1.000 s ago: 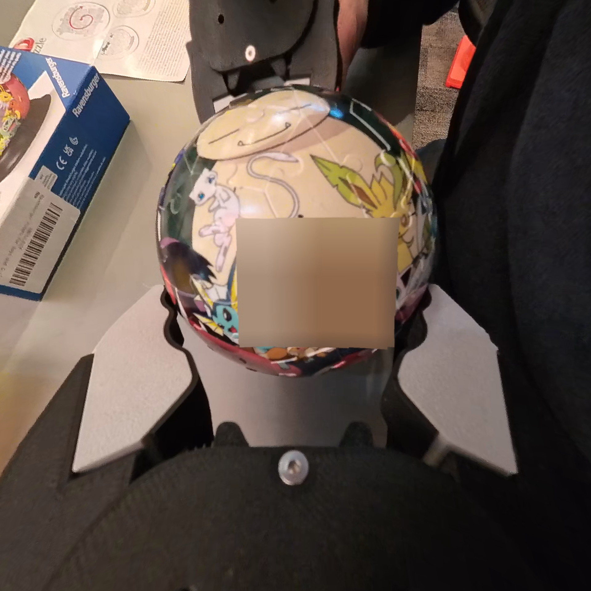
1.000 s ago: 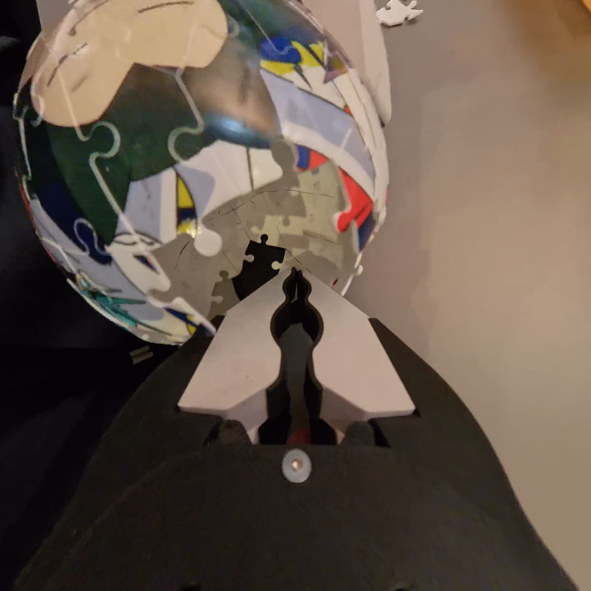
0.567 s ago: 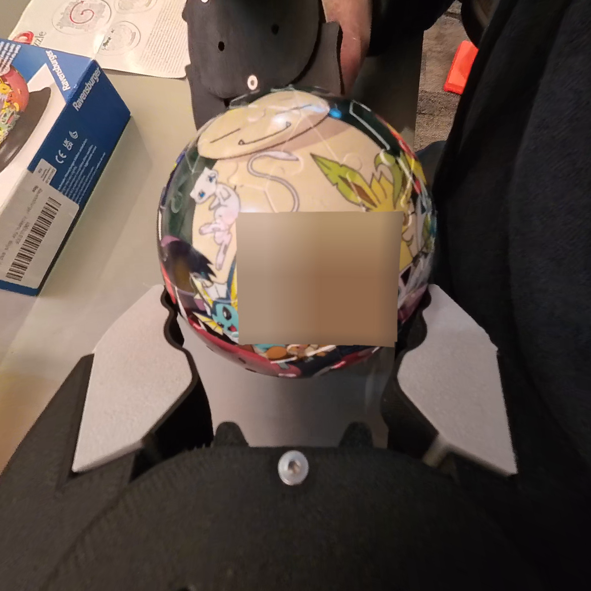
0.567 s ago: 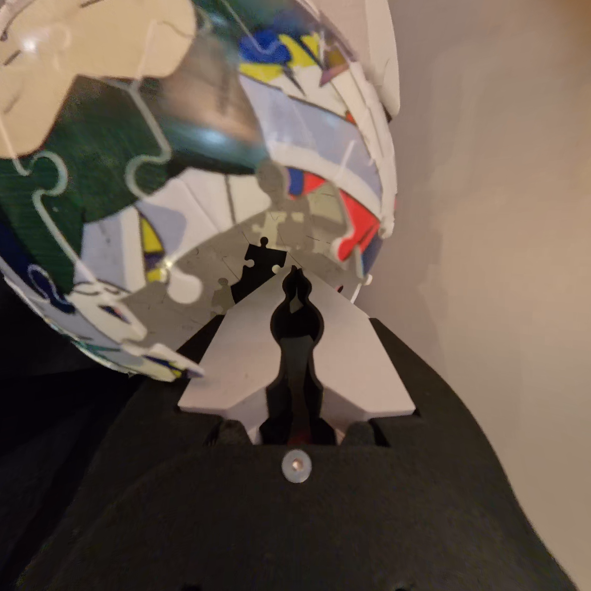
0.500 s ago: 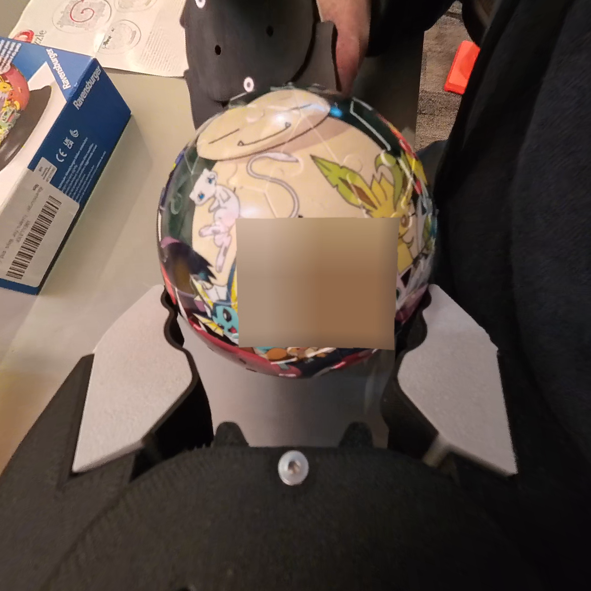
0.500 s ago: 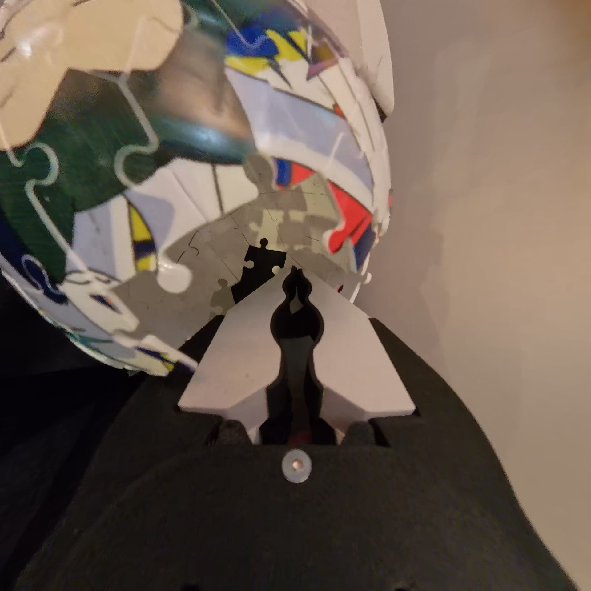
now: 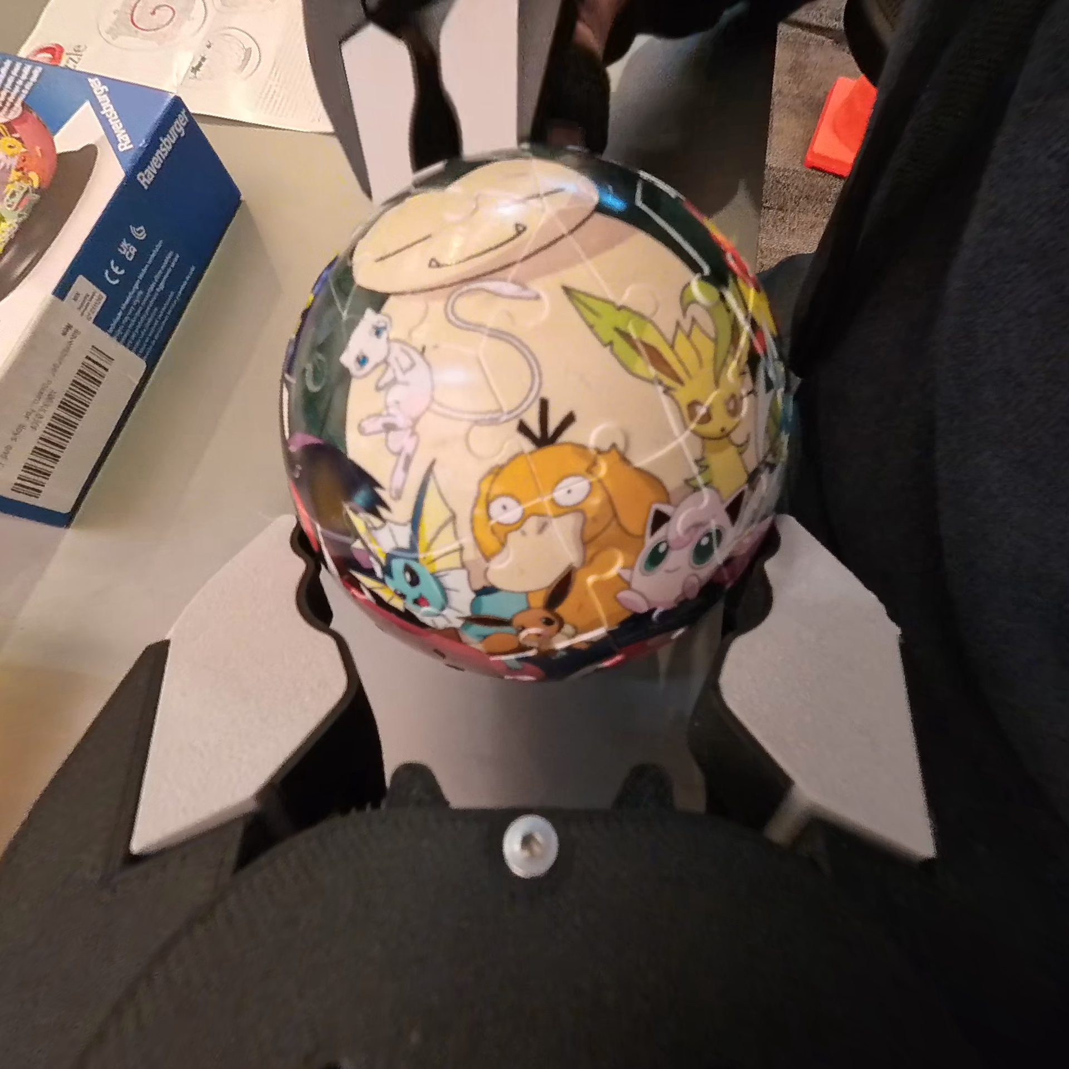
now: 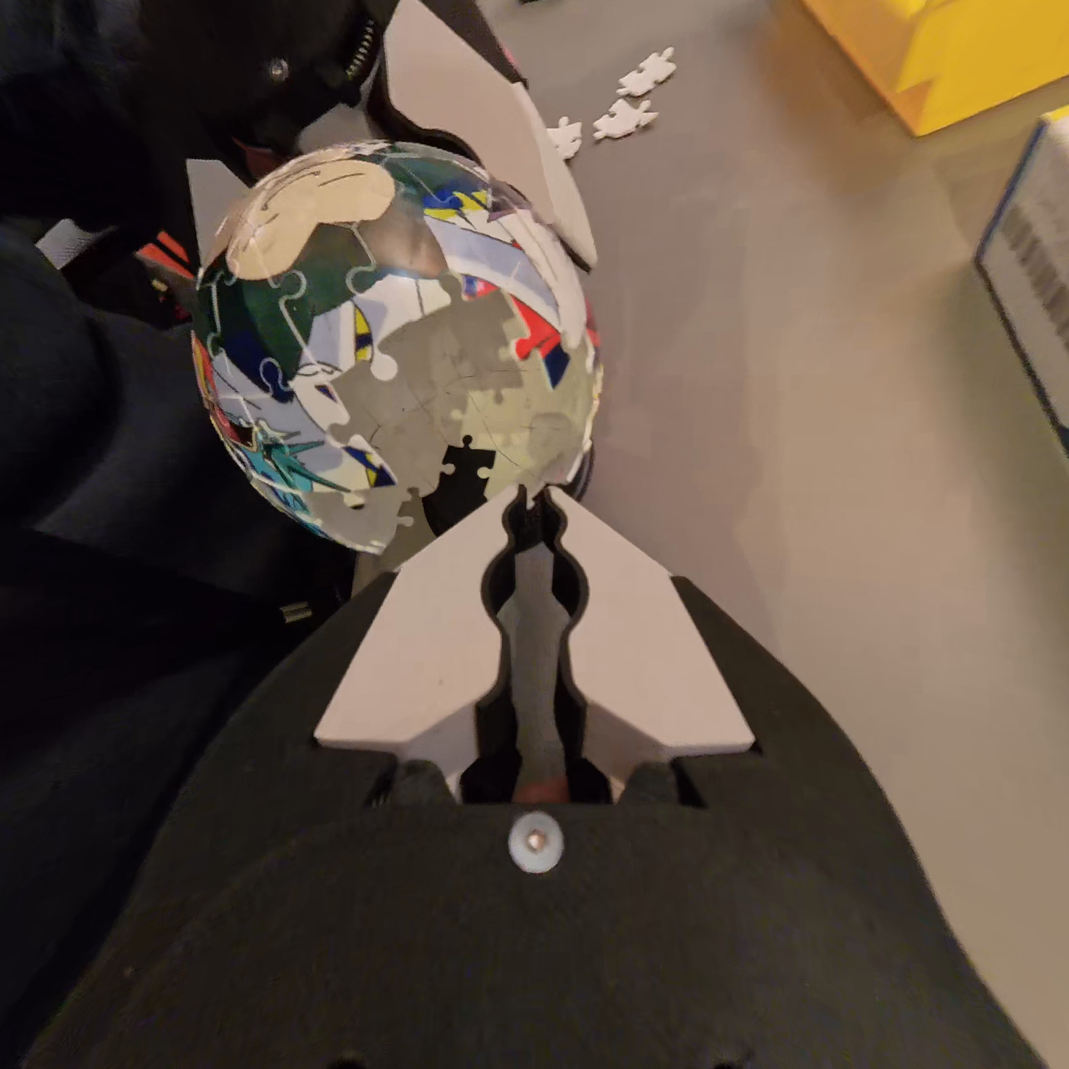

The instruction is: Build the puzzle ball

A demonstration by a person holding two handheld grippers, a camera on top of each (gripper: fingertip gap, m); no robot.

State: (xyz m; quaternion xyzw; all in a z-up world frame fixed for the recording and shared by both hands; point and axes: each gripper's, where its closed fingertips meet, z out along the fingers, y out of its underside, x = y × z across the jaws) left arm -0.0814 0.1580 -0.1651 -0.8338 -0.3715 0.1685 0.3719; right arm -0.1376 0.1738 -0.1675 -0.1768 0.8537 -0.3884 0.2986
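The puzzle ball (image 7: 532, 405), printed with cartoon creatures, sits clamped between the two fingers of my left gripper (image 7: 535, 535), above the grey table (image 7: 173, 549). In the right wrist view the ball (image 8: 393, 347) shows its grey inner side and a dark piece-shaped hole (image 8: 463, 471) near its lower edge. My right gripper (image 8: 529, 497) is shut, with its tips touching the ball's edge just right of that hole. I see no piece in it. The left gripper's fingers (image 8: 509, 127) flank the ball there. The right gripper's fingers (image 7: 370, 87) rise behind the ball.
A blue puzzle box (image 7: 115, 260) and a printed sheet (image 7: 231, 58) lie at the left. Loose white pieces (image 8: 625, 115) lie beyond the ball, with a yellow box (image 8: 954, 58) and another box (image 8: 1035, 289) at the right. A person's dark clothing (image 7: 954, 405) fills one side. The tips of one gripper are about 8 cm away from the tips of the other.
The right gripper has drawn back from the ball and tilted, so the ball looks smaller and loose pieces and boxes have come into view. The left gripper still holds the ball unmoved.
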